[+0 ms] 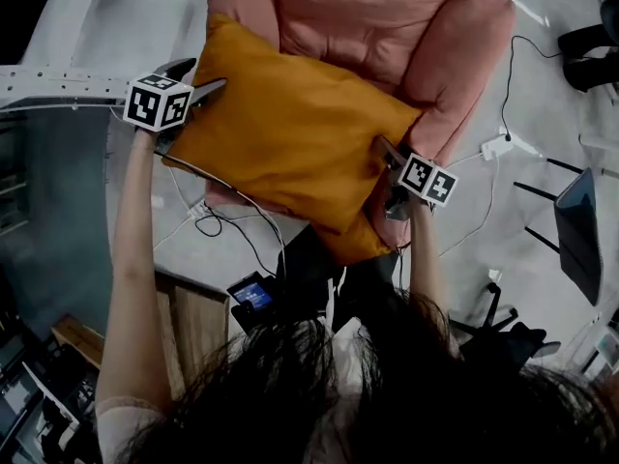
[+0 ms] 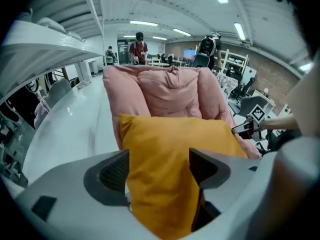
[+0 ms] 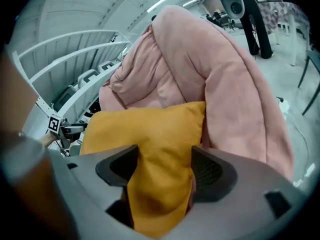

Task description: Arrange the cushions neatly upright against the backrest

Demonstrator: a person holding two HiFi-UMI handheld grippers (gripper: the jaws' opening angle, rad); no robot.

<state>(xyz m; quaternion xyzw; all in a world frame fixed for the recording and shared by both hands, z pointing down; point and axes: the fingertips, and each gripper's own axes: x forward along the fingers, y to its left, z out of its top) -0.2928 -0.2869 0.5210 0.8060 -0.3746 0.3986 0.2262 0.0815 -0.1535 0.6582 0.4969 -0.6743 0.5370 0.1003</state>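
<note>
orange cushion (image 1: 290, 143): slanted over pink armchair (image 1: 464, 56) front seat edge, short of backrest (image 1: 358, 8) | left gripper (image 2: 159, 165): jaws spread, corner loose between | right gripper (image 3: 165, 166): same, opposite corner | risk: unclamped, it could slide off onto floor (image 1: 542, 95)

**Blind spots from my end**

The orange cushion (image 1: 290, 133) hides the pink armchair's (image 1: 387, 17) seat from me, and the chair's top runs off the head view. The person's hair (image 1: 319, 385) blocks the floor nearest them. Distant people (image 2: 138, 46) are too small to make out.
</note>
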